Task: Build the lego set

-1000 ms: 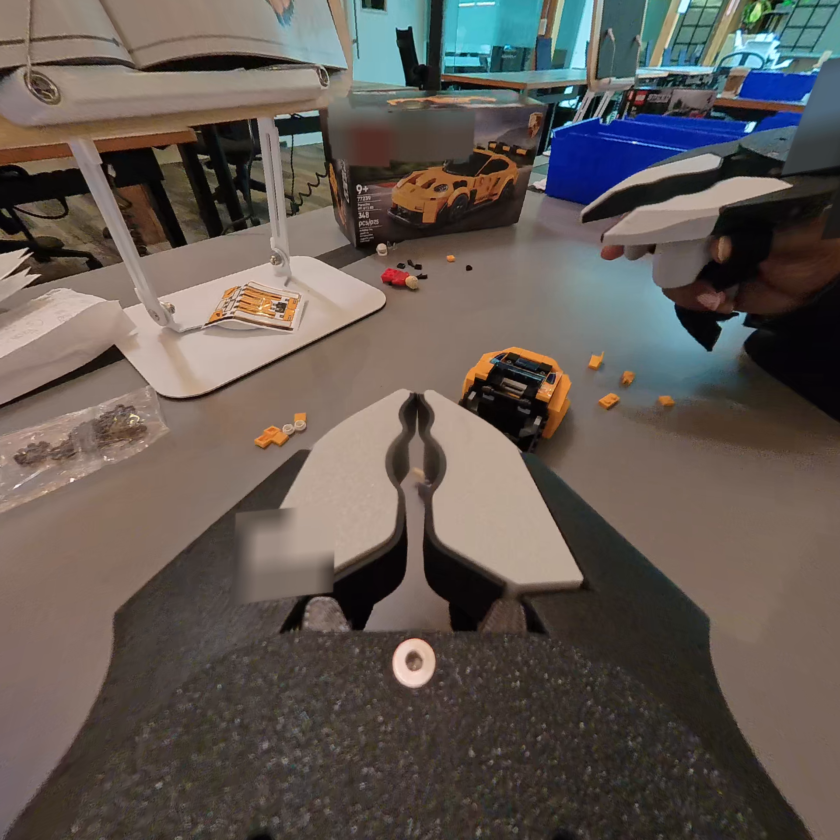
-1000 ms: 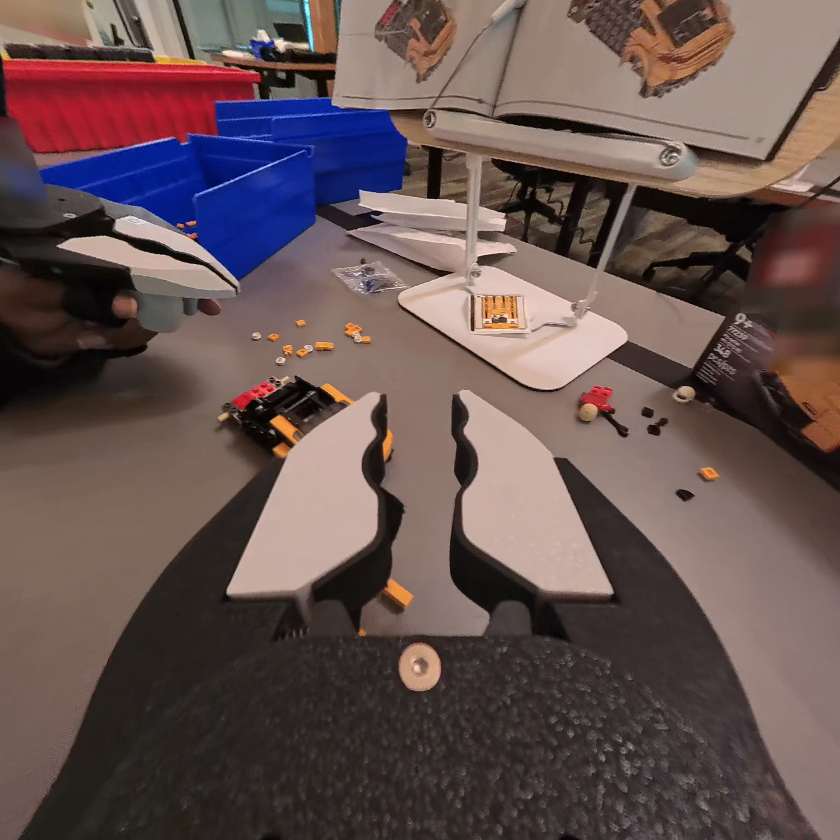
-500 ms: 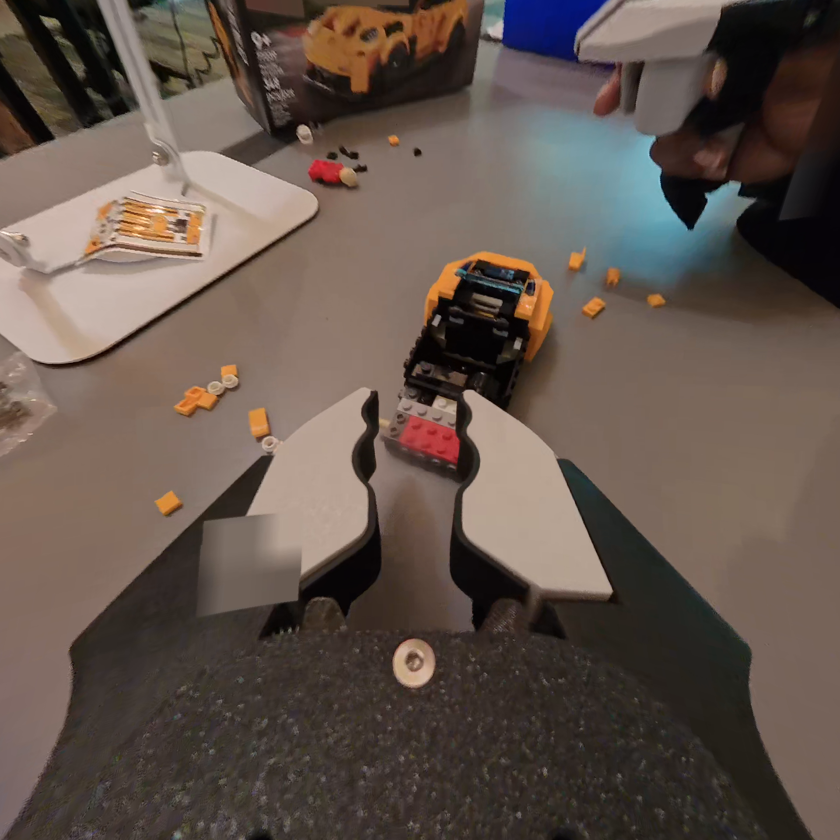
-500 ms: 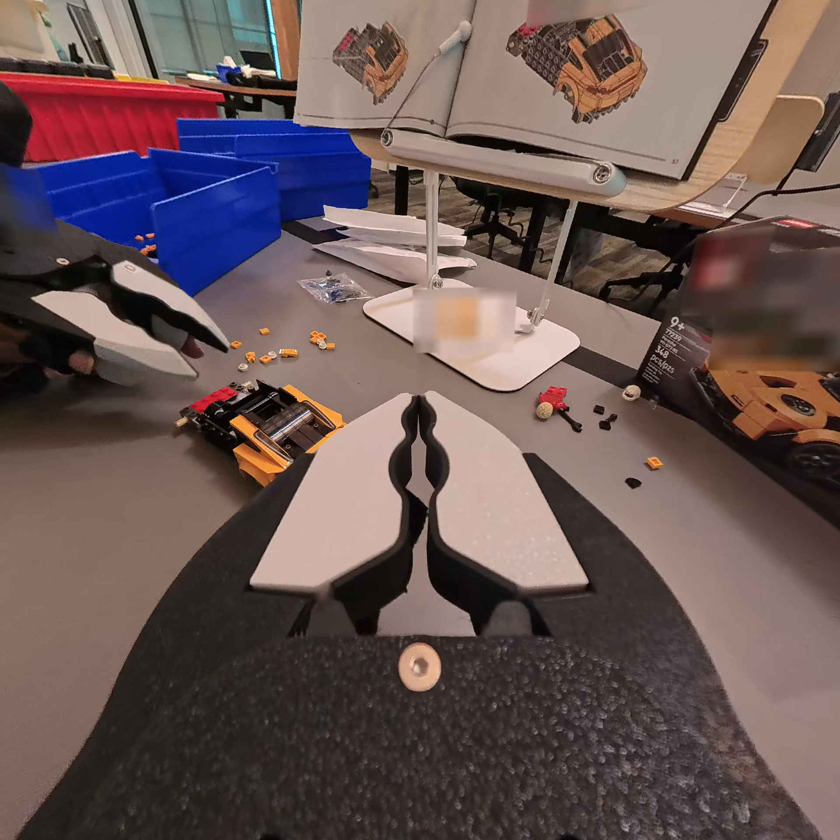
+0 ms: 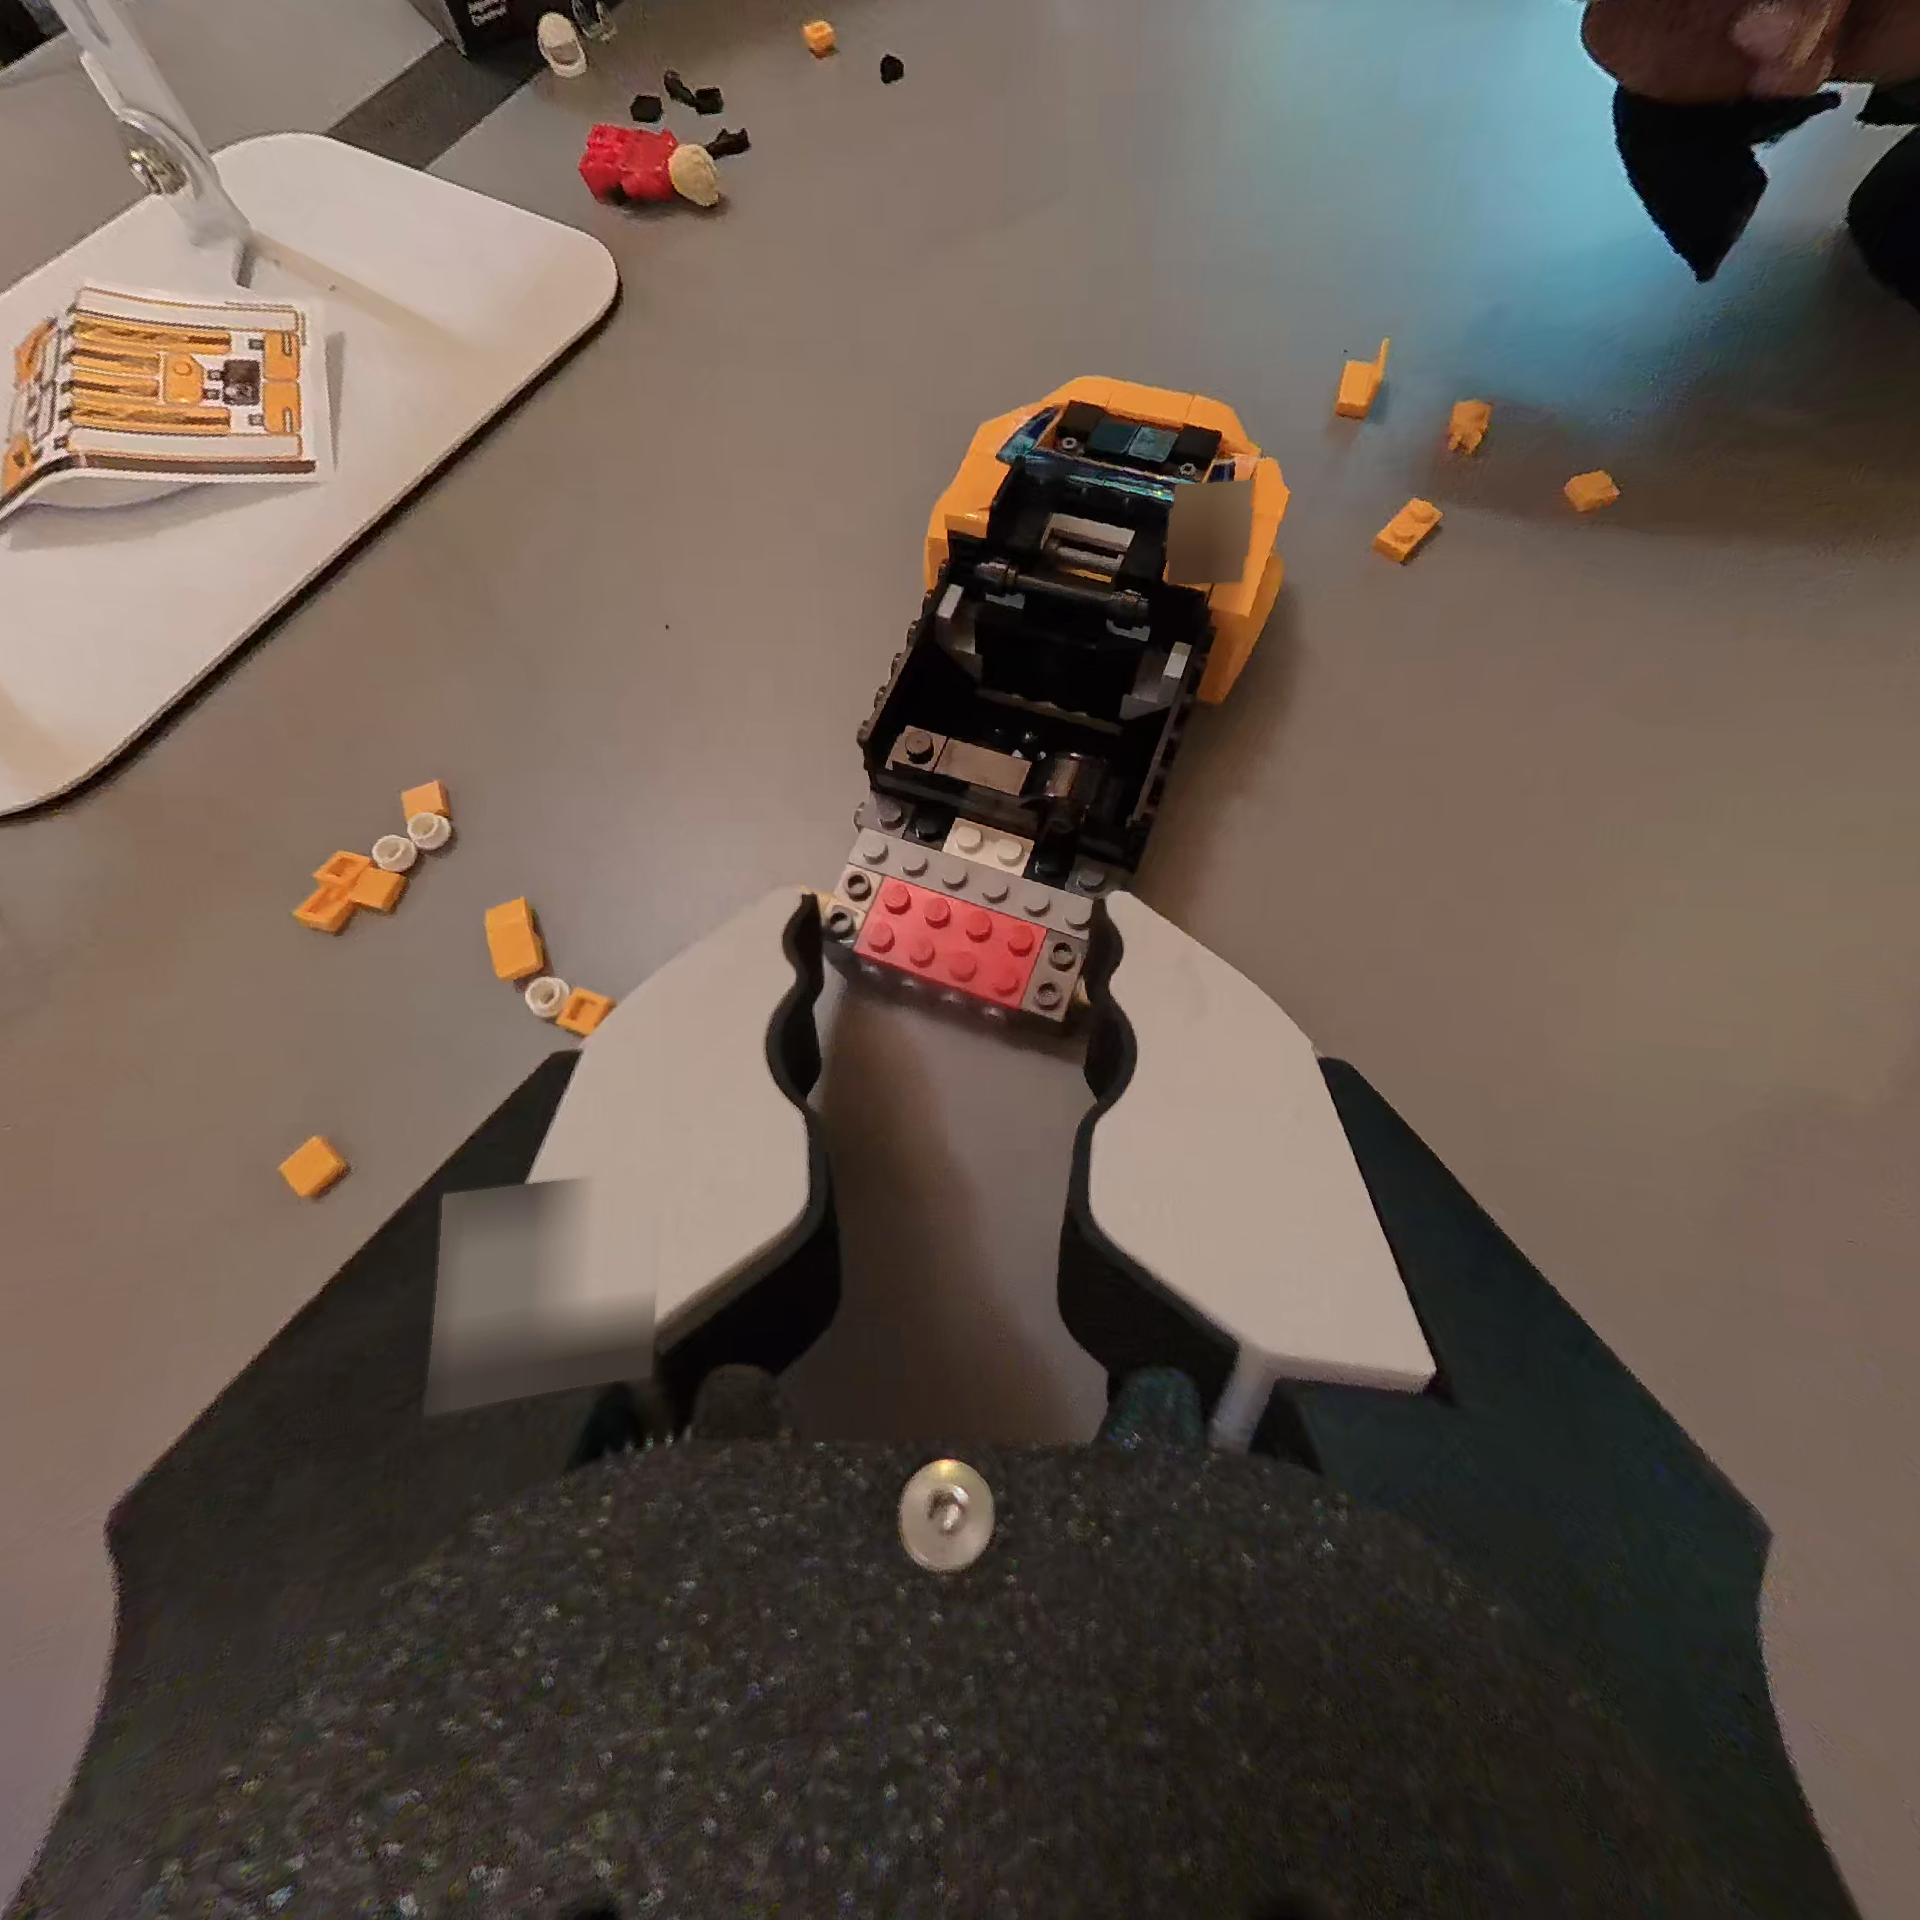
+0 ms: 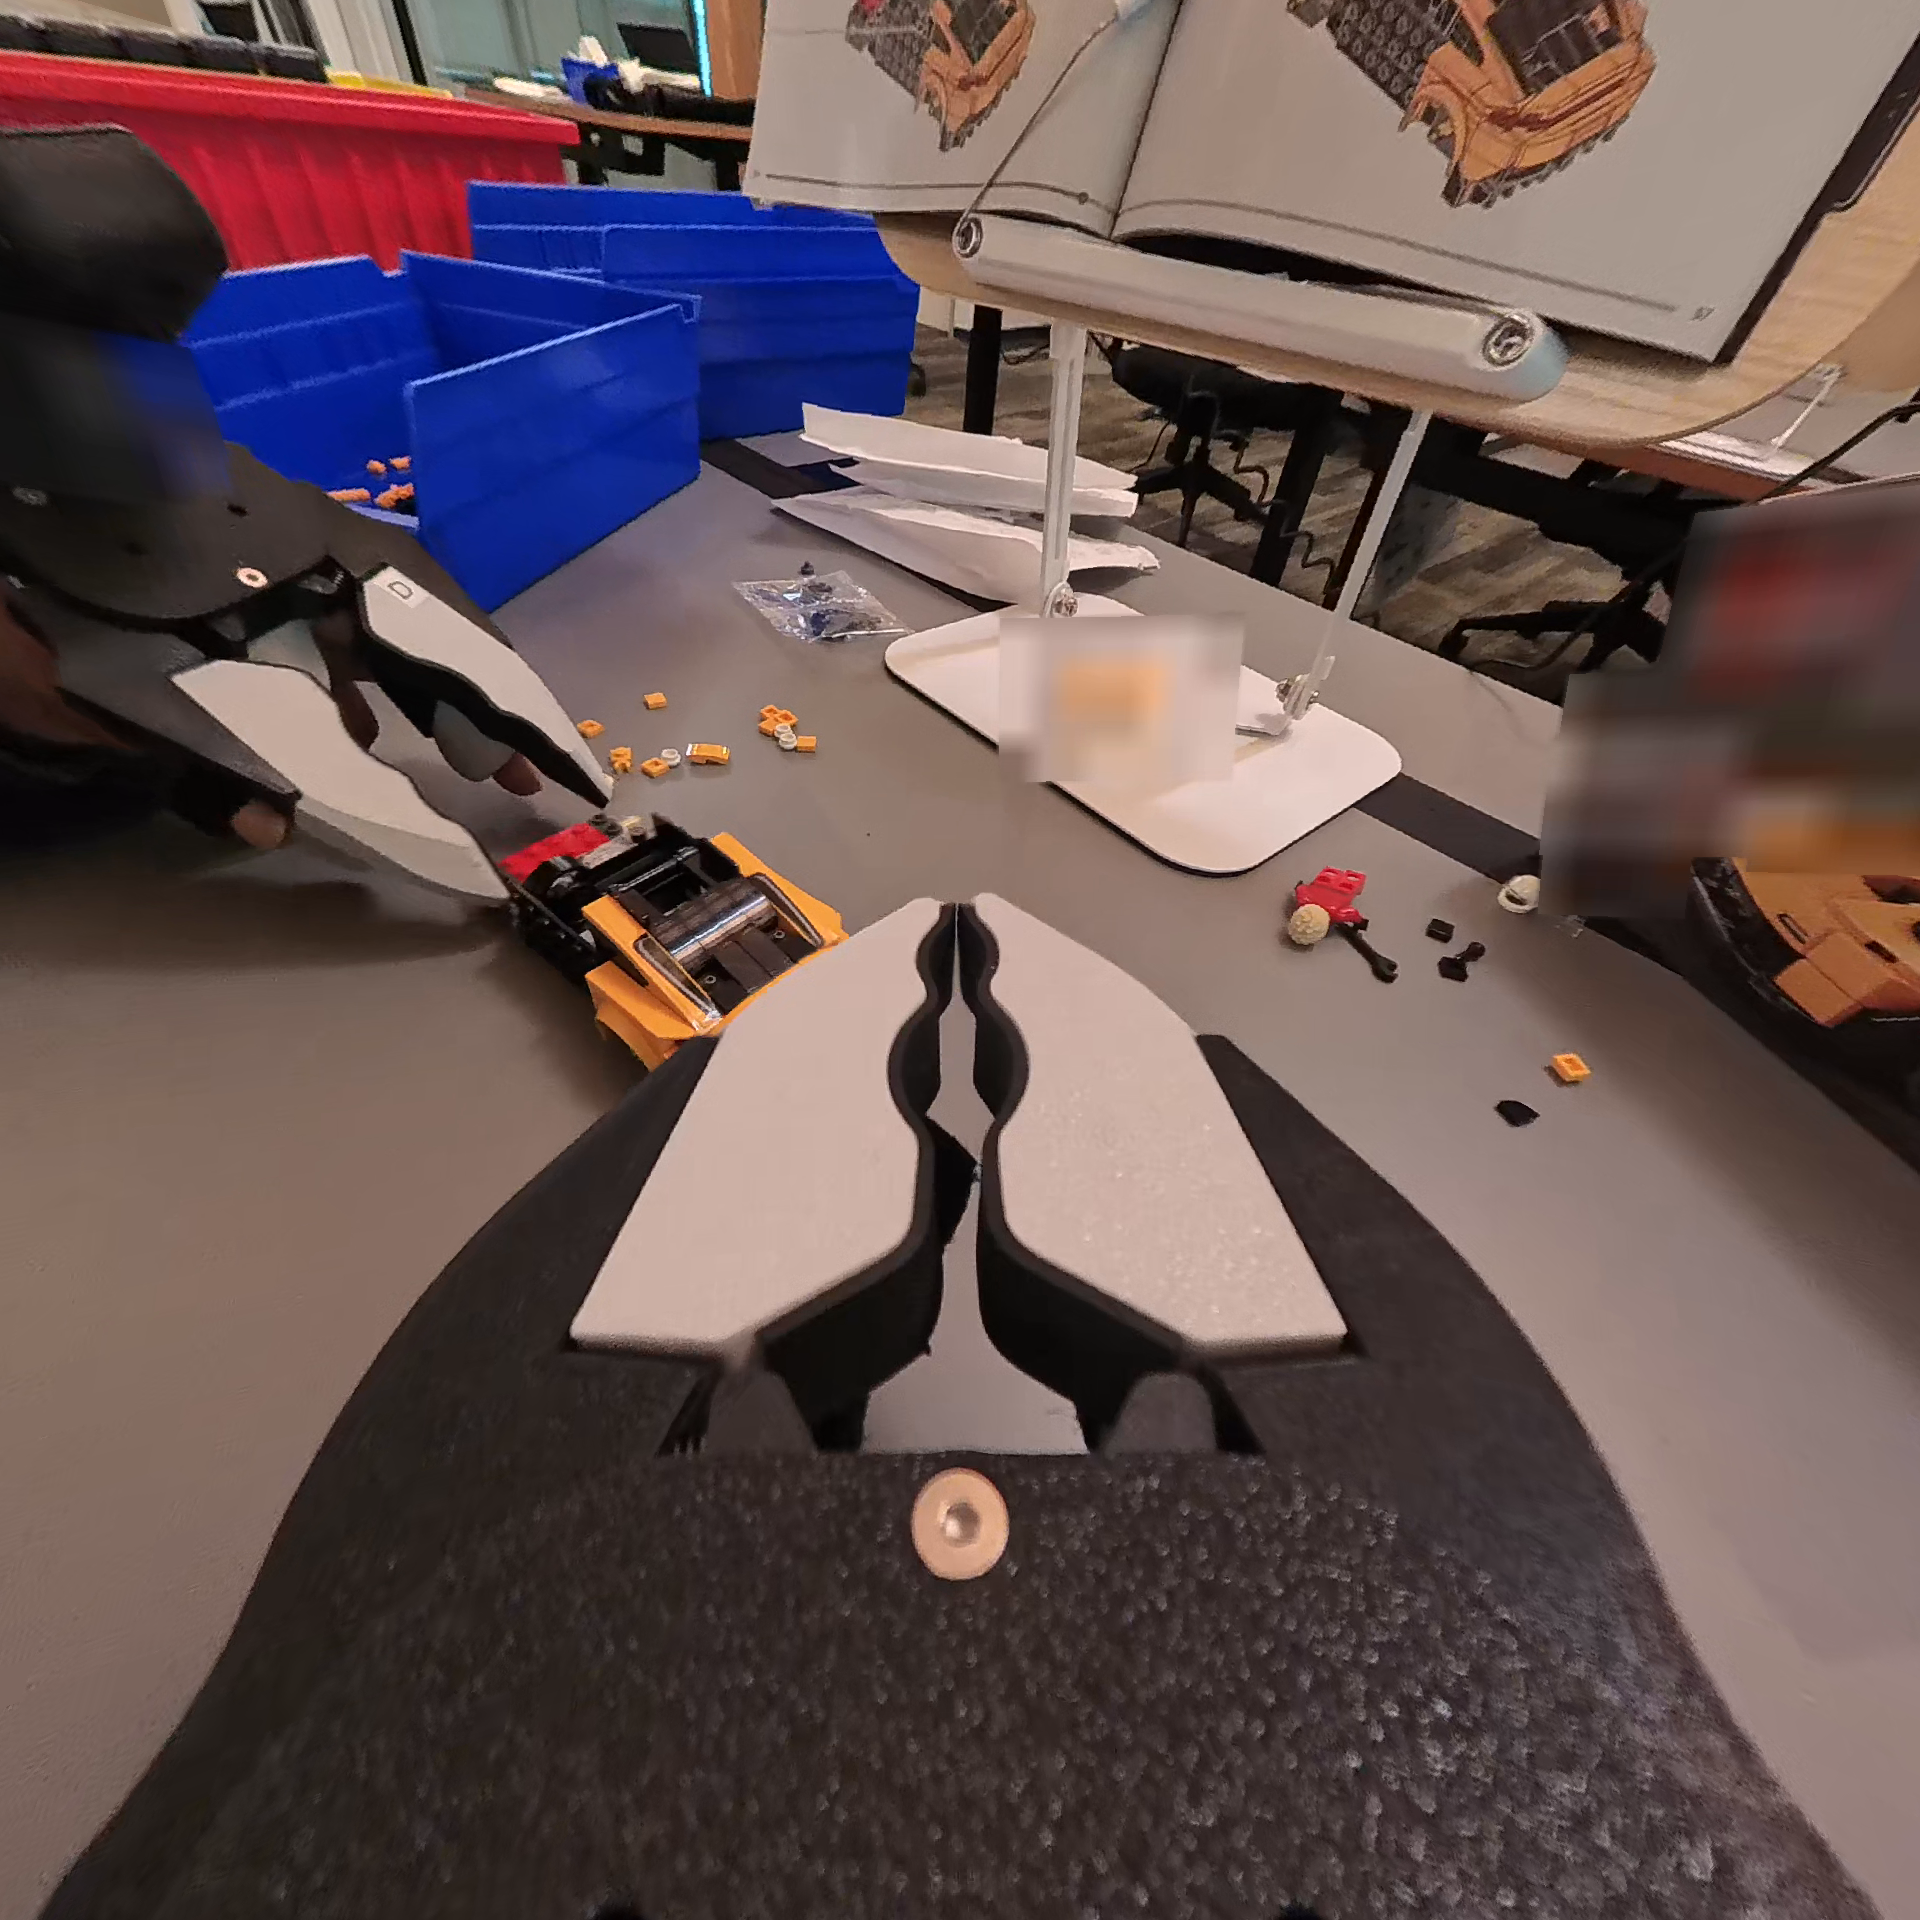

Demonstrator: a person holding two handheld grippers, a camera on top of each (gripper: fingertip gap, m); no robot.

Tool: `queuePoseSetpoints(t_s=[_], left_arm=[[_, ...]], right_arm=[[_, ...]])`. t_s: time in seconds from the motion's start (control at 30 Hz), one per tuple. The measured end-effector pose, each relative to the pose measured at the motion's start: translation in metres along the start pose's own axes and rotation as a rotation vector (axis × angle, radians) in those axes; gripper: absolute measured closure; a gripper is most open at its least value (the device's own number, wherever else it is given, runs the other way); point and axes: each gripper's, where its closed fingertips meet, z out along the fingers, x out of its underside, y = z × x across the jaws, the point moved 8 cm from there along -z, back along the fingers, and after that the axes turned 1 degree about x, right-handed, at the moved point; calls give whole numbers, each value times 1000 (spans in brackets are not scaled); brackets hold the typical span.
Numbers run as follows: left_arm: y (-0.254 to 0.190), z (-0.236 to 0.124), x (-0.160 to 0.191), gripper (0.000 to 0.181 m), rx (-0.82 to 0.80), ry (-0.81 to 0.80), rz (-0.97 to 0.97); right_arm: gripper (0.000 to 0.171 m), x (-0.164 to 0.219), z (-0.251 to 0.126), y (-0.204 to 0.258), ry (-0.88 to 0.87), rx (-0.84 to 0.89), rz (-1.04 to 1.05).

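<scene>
A half-built orange and black lego car [image 5: 1049, 665] sits on the grey table, its red-plated end [image 5: 956, 945] toward me. My left gripper [image 5: 956, 909] is open, one fingertip on each side of that red end, close to it. The right wrist view shows the same: the left gripper [image 6: 551, 847] straddles the car [image 6: 686, 925]. My right gripper [image 6: 956, 906] is shut, held above the table just right of the car. Nothing shows between its fingertips.
Loose orange pieces lie left [image 5: 509, 935] and right [image 5: 1408, 530] of the car. A red minifigure part [image 5: 644, 171] lies beyond. The white book stand base [image 5: 416, 312] holds a sticker sheet [image 5: 166, 395]. Blue bins [image 6: 561, 416], a parts bag [image 6: 821, 608] and the set box [image 6: 1818, 914] stand around. Some 20 cm of space lies between my two pairs of fingers.
My left gripper opened, tilted down and moved in over the car's red end. My right gripper closed, lifted and drew back from the car.
</scene>
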Motion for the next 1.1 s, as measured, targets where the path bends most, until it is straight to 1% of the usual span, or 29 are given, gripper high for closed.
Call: queuePoseSetpoints(t_s=[0.2,0.27,0.37,0.43,0.6,0.73,0.87,0.97,1.07,1.1], left_arm=[[1,4,-2,157,-39,4,5],[1,5,-3,163,-56,6,13],[0,4,-3,162,-76,3,29],[-1,3,-3,158,-79,-5,29],[-2,-5,-5,156,-72,-70,15],[-3,-10,-8,156,-61,-123,5],[-4,-11,-9,157,-57,-134,14],[-5,-11,-10,157,-48,-138,14],[-6,-11,-10,157,-44,-139,19],[-7,-12,-10,157,-44,-140,23]], right_arm=[[171,0,1,2,11,-16,-18],[171,0,1,3,16,-14,-25],[170,1,0,1,37,4,-35],[170,2,-1,-2,53,19,-29],[160,11,-1,-8,153,-15,-16],[158,23,-6,-8,286,-109,-83],[158,43,-17,-7,435,-272,-123],[158,48,-15,-6,454,-352,-122],[159,53,-10,-7,501,-348,-159],[159,54,-11,-5,518,-374,-152]])
